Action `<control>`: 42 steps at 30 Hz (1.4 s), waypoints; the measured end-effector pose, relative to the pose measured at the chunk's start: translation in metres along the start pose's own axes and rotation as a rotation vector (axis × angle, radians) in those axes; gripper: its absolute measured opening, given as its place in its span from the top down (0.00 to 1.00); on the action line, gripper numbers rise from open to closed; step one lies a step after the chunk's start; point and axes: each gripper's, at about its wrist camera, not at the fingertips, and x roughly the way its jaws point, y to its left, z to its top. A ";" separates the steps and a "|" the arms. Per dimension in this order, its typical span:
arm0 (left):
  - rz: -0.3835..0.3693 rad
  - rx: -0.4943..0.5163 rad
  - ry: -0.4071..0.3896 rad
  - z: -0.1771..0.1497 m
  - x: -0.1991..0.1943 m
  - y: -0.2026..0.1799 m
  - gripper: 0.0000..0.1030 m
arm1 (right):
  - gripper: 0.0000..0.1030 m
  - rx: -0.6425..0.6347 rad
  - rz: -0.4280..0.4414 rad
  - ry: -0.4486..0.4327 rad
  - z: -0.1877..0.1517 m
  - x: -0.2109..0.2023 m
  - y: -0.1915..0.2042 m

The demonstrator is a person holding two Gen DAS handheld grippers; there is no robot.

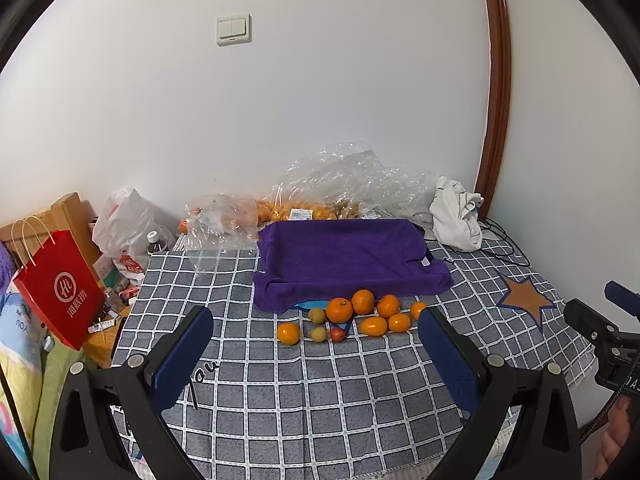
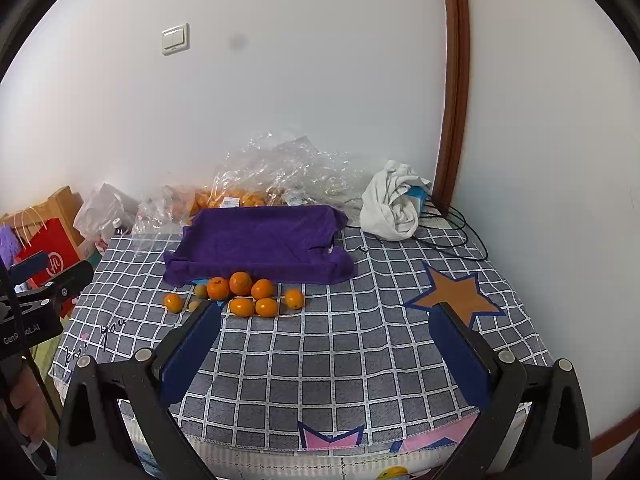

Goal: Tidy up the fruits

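Observation:
Several oranges (image 1: 339, 309) (image 2: 241, 283) lie loose on the checked cloth, just in front of a tray draped in a purple towel (image 1: 344, 256) (image 2: 260, 240). Two small greenish fruits (image 1: 317, 315) (image 2: 200, 291) and one small red fruit (image 1: 338, 334) lie among them. My left gripper (image 1: 316, 320) is open and empty, held above the cloth short of the fruits. My right gripper (image 2: 326, 312) is open and empty, to the right of the fruits. The right gripper also shows at the right edge of the left wrist view (image 1: 600, 320).
Clear plastic bags holding more oranges (image 1: 280, 208) (image 2: 240, 196) lie behind the tray by the wall. A crumpled white cloth (image 1: 456, 216) (image 2: 392, 208) and black cables (image 2: 452, 232) sit at the back right. A red paper bag (image 1: 60, 288) stands beside the table's left edge.

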 end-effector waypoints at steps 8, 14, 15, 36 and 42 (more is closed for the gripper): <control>-0.001 -0.001 -0.001 -0.001 -0.001 0.000 0.00 | 0.01 -0.001 0.005 -0.009 0.000 -0.004 0.001; -0.001 0.002 -0.002 0.001 0.000 0.000 0.00 | 0.01 0.000 0.007 -0.008 0.000 -0.004 0.000; -0.001 0.002 -0.002 0.000 0.000 0.000 0.00 | 0.01 0.000 0.008 -0.009 0.000 -0.005 0.000; 0.000 0.004 -0.006 0.000 -0.001 -0.002 0.00 | 0.01 -0.008 0.008 -0.019 0.004 -0.008 0.001; 0.000 0.003 -0.005 0.000 -0.001 -0.003 0.00 | 0.01 -0.016 0.005 -0.020 0.005 -0.007 0.003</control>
